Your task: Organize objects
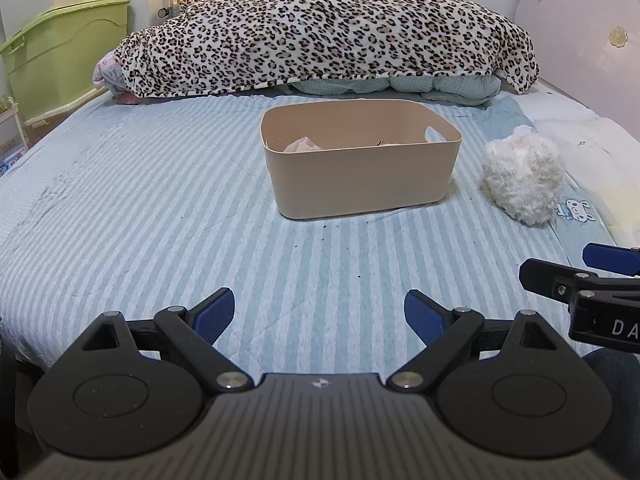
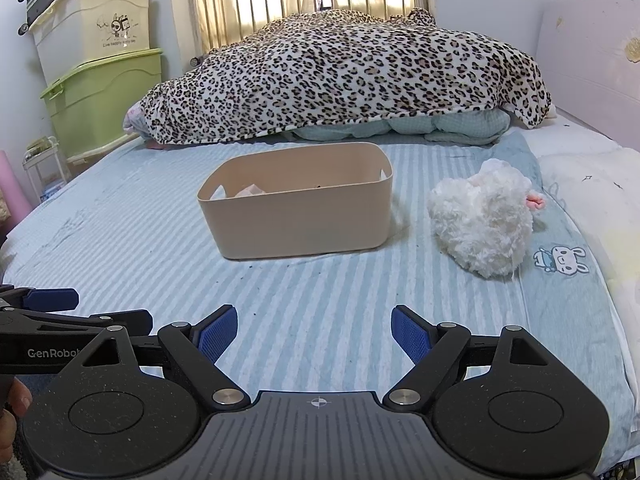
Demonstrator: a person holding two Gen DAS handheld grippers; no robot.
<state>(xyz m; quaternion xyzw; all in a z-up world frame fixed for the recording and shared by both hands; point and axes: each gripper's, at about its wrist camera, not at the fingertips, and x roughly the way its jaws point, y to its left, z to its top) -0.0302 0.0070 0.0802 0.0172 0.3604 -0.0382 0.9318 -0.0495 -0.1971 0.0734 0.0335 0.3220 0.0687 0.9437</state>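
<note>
Jaws of both the left gripper (image 1: 319, 312) and the right gripper (image 2: 314, 326) stand wide apart and empty, low near the bed's (image 2: 120, 240) front edge. At its middle sits the beige bin (image 2: 296, 216), pale items inside. Just right of it lies the fluffy white toy (image 2: 480, 224), which I judge the right gripper's likely target.

Beside one beige plastic bin (image 2: 296, 216) on the bed lies one white fluffy plush toy (image 2: 482, 224). Left of the bin stand two stacked storage boxes: one green (image 2: 104, 104), one cream (image 2: 92, 26).
</note>
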